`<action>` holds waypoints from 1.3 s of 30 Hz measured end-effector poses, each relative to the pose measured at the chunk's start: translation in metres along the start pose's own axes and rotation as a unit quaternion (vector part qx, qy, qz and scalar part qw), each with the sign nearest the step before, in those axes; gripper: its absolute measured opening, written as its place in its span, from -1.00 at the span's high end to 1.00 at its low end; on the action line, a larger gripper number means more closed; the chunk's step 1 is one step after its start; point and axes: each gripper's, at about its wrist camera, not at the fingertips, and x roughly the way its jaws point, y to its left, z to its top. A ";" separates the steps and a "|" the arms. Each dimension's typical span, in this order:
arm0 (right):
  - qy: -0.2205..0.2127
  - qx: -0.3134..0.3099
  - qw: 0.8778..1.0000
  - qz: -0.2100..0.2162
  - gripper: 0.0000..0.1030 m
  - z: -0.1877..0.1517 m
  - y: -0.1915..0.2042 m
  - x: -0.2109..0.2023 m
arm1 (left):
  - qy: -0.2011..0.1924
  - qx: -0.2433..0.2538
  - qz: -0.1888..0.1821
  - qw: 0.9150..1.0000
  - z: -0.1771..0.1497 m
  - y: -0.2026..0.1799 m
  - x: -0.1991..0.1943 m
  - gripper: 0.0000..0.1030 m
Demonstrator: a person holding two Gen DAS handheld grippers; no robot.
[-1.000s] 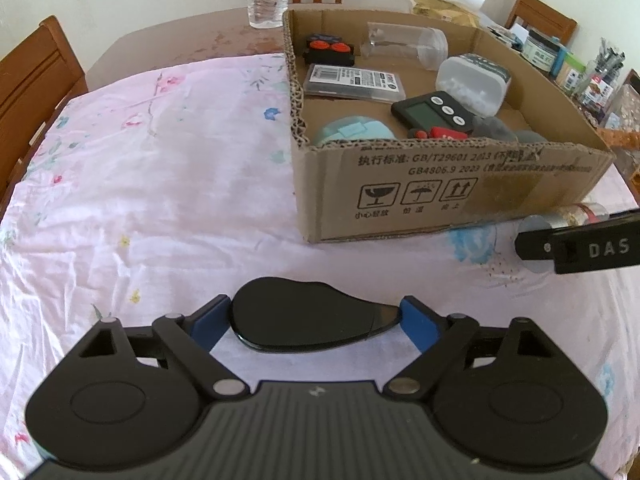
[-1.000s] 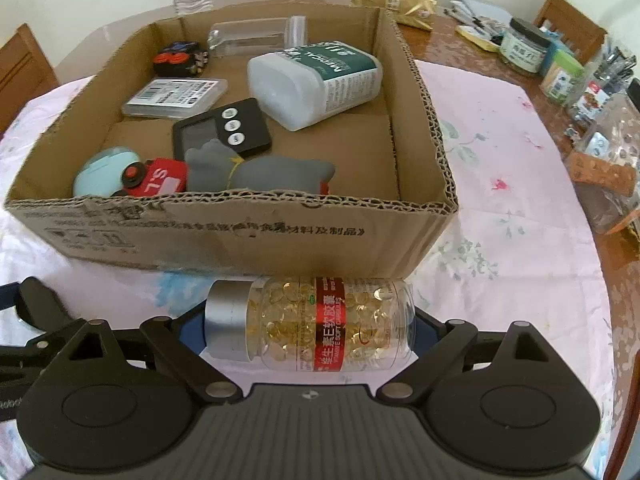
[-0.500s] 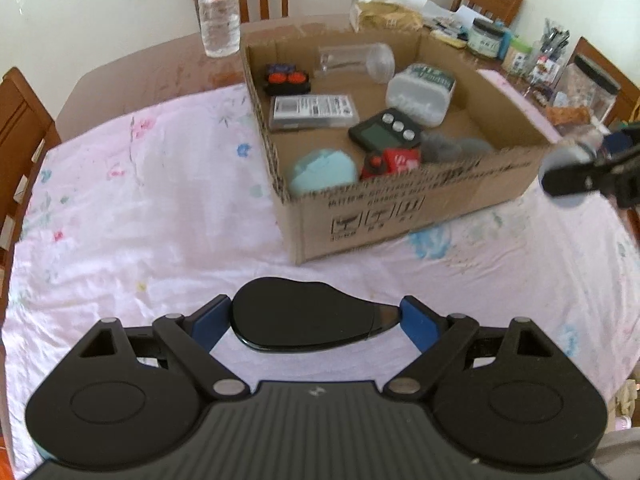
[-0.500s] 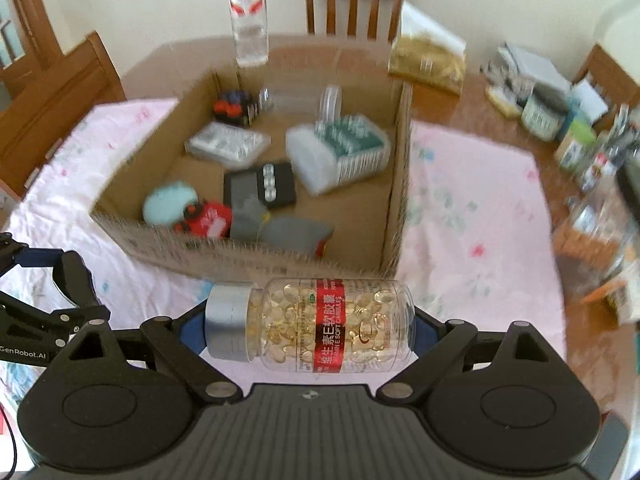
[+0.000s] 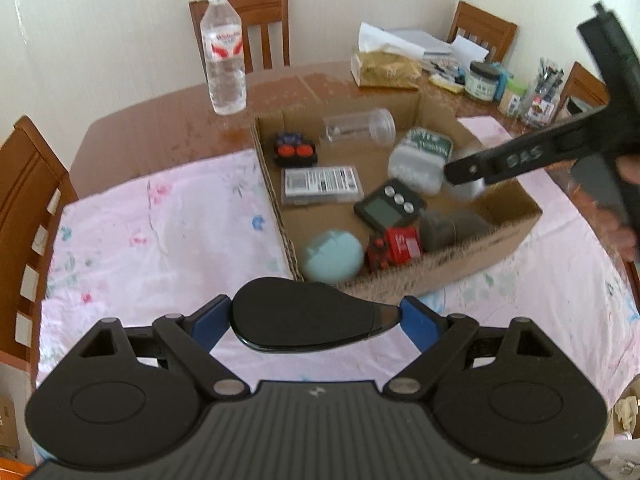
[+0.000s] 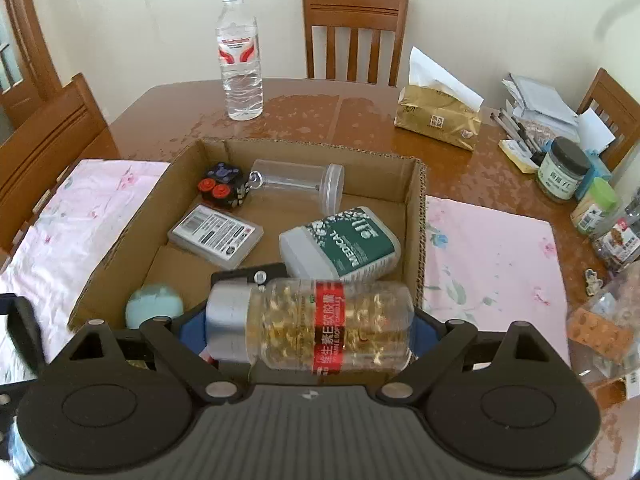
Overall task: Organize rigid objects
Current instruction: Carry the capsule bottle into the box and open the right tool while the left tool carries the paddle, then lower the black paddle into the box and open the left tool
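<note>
In the left wrist view, your left tongs [image 5: 316, 322] are pinching a dark teardrop-shaped case [image 5: 304, 320] above the bench's near edge, not yet in the cardboard box [image 5: 480, 248]. In the right wrist view, your right tongs [image 6: 308, 330] are opening around the capsule bottle [image 6: 312, 328] over the box's near wall, where several items are already lying; both pieces are left.

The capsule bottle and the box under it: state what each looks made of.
Capsule bottle: clear, glossy plastic by the look, since the golden capsules show through the wall; its cap looks like brushed silver metal or metallised plastic. It lies between the right gripper's opening jaws.
Box: brown corrugated cardboard, matte, with fluting visible along the cut rim.
</note>
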 end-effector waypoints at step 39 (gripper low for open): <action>-0.014 0.033 0.997 -0.067 -1.00 -0.041 -0.017 -0.066 | -0.084 -0.037 0.041 0.995 0.078 -0.028 0.066 -0.94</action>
